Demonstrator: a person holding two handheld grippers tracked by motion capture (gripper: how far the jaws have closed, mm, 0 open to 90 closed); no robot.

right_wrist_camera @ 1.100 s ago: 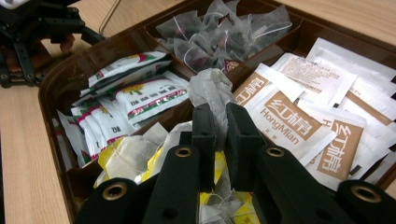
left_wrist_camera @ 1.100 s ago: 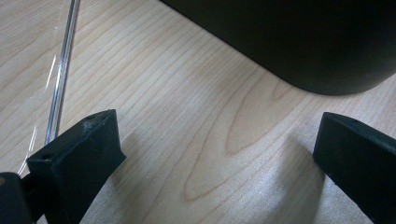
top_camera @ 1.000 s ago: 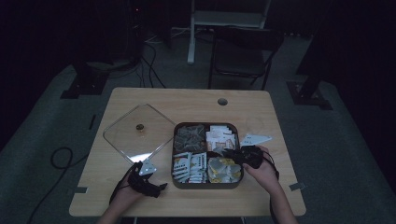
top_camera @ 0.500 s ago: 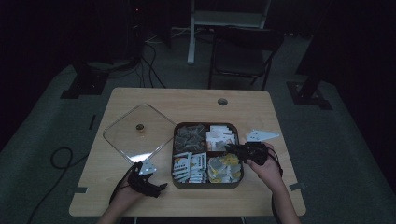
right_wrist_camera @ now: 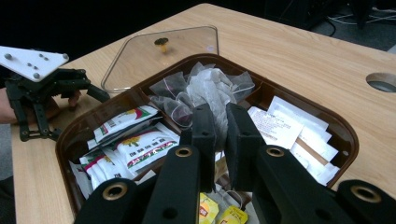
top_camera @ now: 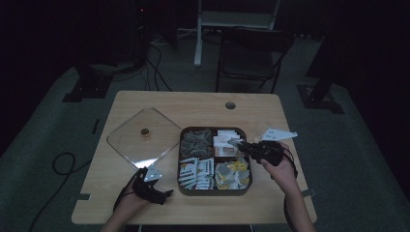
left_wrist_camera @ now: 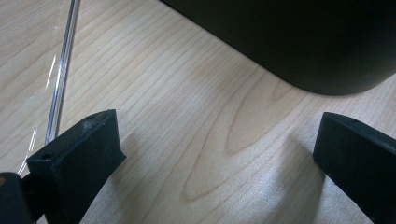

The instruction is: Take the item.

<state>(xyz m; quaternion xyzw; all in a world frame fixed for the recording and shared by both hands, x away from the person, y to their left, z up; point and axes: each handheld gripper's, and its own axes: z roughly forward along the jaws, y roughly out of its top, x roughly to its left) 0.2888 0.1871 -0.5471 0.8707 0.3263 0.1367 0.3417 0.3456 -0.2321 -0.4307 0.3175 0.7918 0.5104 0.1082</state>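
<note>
While the left gripper [left_wrist_camera: 215,154] sits spread, the right gripper [right_wrist_camera: 220,123] pinches a tea bag [right_wrist_camera: 210,95].

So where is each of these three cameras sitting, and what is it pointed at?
High view: above the person's side, looking forward and down on the table; both hands show, each holding a gripper.
Left gripper view: rides the left gripper, facing bare wood; its jaws stand wide apart.
Right gripper view: rides the right gripper, facing the tray; its jaws pinch a tea bag.
Shared: high and right gripper views both show the clear lid.
</note>
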